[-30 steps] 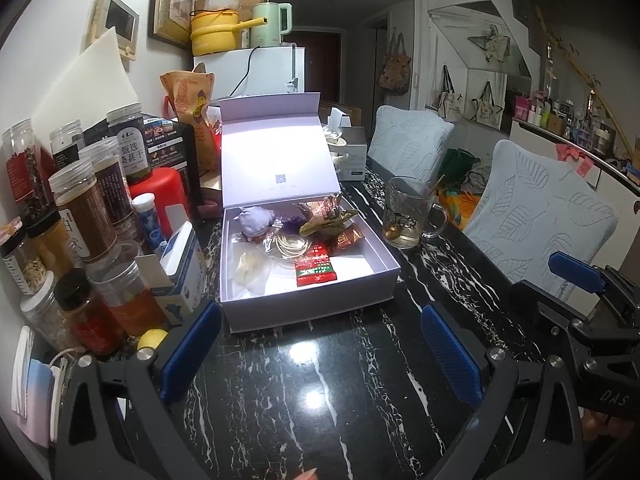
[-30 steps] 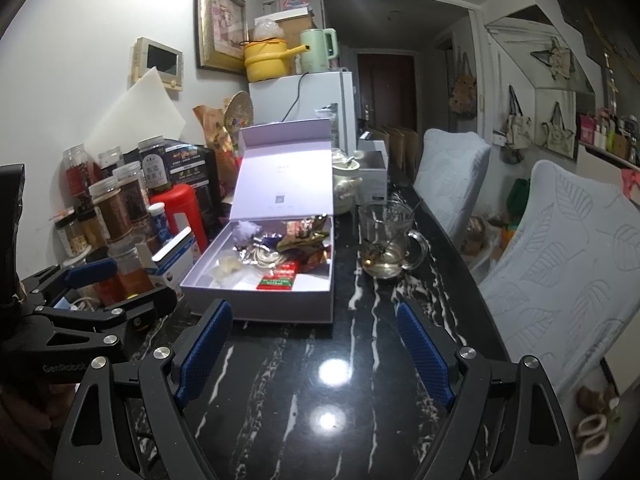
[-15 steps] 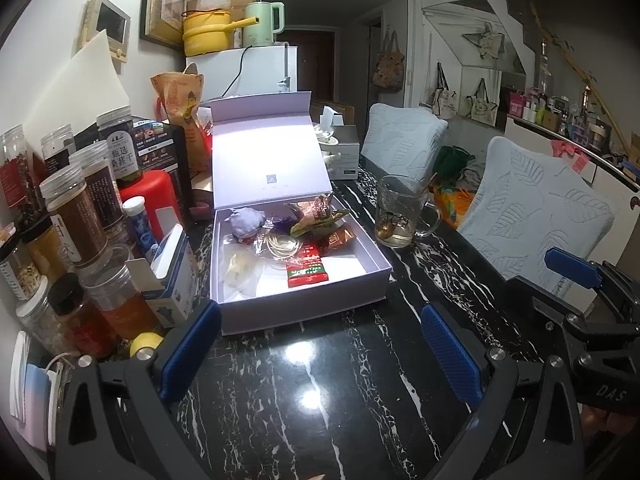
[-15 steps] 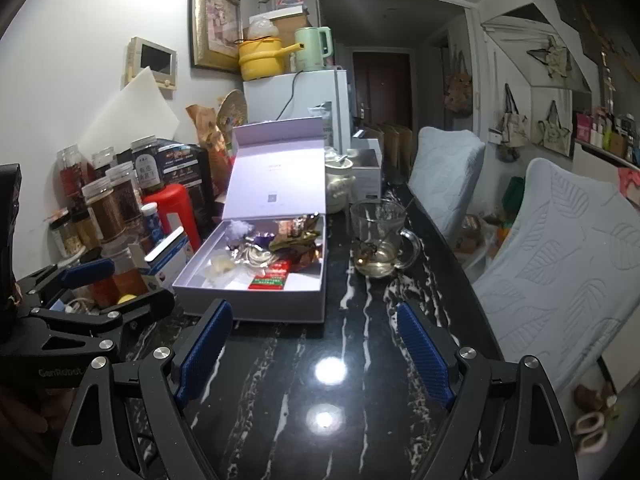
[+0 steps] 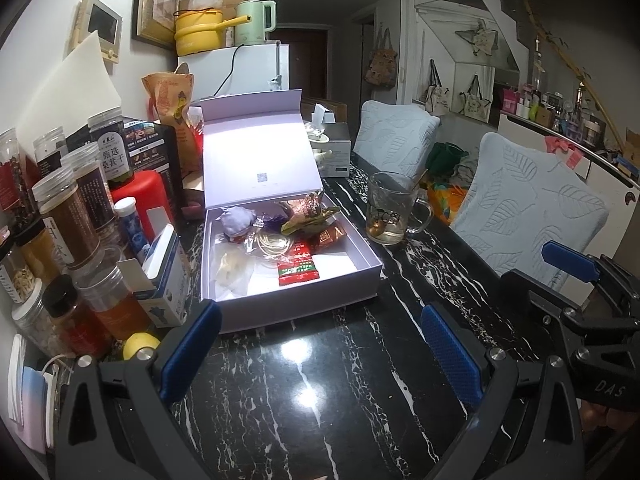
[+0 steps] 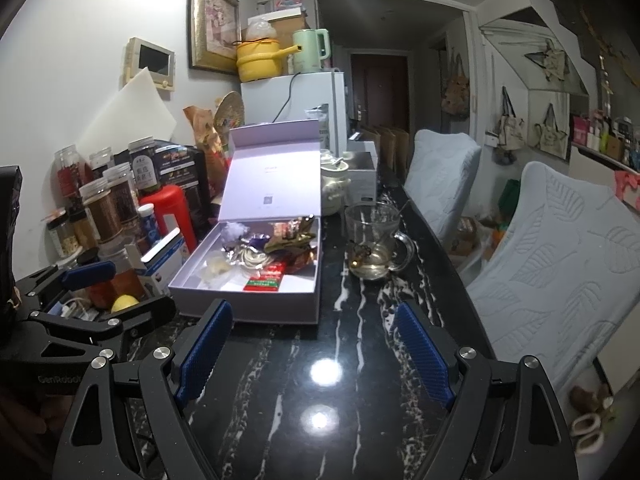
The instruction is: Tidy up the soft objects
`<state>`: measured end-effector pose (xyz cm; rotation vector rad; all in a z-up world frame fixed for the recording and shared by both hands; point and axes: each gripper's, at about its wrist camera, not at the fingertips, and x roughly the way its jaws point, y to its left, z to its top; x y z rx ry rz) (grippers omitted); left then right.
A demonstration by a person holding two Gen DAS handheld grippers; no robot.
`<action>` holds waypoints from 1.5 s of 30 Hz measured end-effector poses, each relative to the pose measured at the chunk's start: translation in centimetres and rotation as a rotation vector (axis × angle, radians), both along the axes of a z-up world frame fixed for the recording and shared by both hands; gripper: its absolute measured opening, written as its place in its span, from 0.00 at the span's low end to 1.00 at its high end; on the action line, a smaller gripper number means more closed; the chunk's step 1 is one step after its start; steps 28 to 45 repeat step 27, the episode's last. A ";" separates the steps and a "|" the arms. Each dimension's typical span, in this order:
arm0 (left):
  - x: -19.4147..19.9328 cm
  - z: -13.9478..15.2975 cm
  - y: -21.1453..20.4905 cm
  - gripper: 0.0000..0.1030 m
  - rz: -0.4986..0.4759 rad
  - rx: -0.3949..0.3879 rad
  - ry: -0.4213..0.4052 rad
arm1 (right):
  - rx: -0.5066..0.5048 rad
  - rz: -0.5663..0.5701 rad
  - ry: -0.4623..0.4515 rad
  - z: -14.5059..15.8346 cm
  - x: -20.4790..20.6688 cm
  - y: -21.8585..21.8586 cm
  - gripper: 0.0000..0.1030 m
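Observation:
An open lilac box [image 5: 320, 304] [image 6: 244, 308] with its lid upright stands on the black marble table. Inside lie several soft packets: a red sachet [image 5: 298, 268] [image 6: 264, 280], a pale lilac pouch [image 5: 238, 218], a white translucent packet [image 5: 234, 274] and gold and brown wrappers [image 5: 310, 218]. My left gripper [image 5: 320, 344] is open and empty, just short of the box's front wall. My right gripper [image 6: 316, 352] is open and empty, right of the left one and near the box's front corner.
Jars, a red canister [image 5: 146, 196] and a blue-white carton [image 5: 164, 276] crowd the table's left side. A glass mug with a spoon [image 5: 390, 210] [image 6: 374, 240] stands right of the box. Two cushioned chair backs [image 5: 528, 208] line the right edge. A yellow lemon [image 5: 138, 346] lies near the left finger.
Both grippers have drawn back slightly from the box and drifted a little; the box sits a bit farther away and to the left in both views. Jaws stay open.

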<state>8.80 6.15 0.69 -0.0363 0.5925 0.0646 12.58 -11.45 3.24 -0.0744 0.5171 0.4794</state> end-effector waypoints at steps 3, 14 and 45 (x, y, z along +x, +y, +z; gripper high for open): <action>0.1 -0.1 -0.2 0.99 -0.008 -0.001 0.005 | -0.001 -0.004 0.003 -0.1 0.0 -0.1 0.83; 0.3 -0.4 -0.5 0.99 -0.011 0.004 0.017 | -0.003 -0.016 0.015 -0.4 0.1 -0.6 0.83; 0.8 -1.1 -0.7 0.99 -0.020 -0.006 0.043 | -0.004 -0.025 0.032 -0.9 0.5 -0.9 0.83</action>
